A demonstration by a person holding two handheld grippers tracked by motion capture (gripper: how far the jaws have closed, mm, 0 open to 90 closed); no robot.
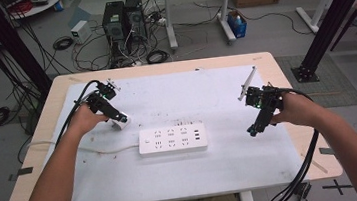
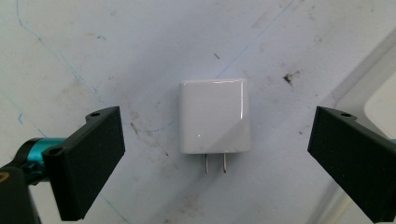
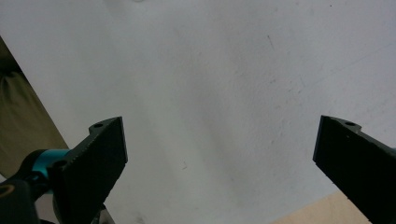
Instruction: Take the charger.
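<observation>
— Where do we stand with the left gripper [image 2: 212, 154]?
— Jaws wide apart, white charger [image 2: 214, 115] flat on the mat dead centre between them, prongs pointing back toward us. Right gripper [image 3: 219, 158] also gapes, well off.
— Beyond?
— The power strip [image 1: 172, 140] — no readable writing anywhere.
</observation>
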